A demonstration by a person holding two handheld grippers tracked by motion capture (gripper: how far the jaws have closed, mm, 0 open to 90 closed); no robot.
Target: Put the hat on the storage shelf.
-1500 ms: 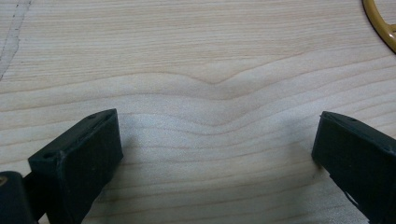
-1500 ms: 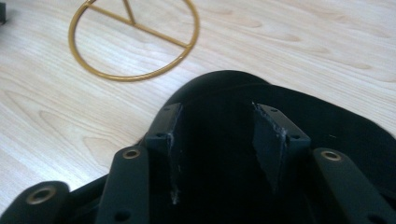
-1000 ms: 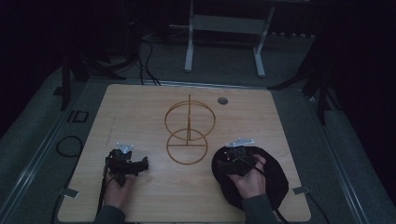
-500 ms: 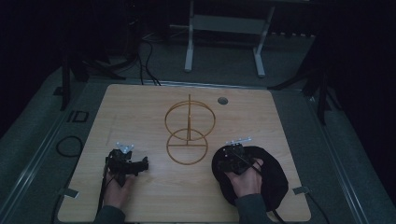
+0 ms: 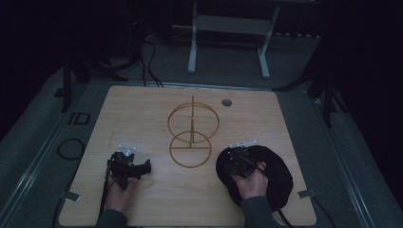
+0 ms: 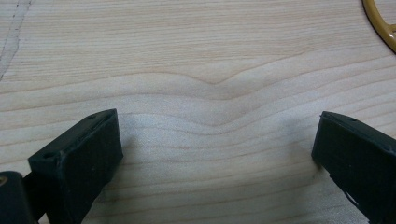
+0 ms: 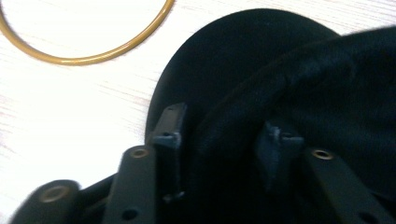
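At the near right edge of the pale wooden table (image 5: 157, 199), the right gripper (image 7: 219, 135) straddles a raised fold of the round black felt hat (image 5: 280, 178) — jaws narrowed on either side, seemingly pinching it — while the left gripper (image 5: 127, 164) hangs wide and empty, and beyond stands the gold wire hat stand (image 5: 192, 135), up-left of the hat and closer to the right hand.

A dim room surrounds the light wooden table (image 5: 157, 199); grey carpeted floor (image 5: 228, 71) spreads beyond it, where a white metal stand (image 5: 228, 28) and dark cables (image 5: 147, 57) sit.
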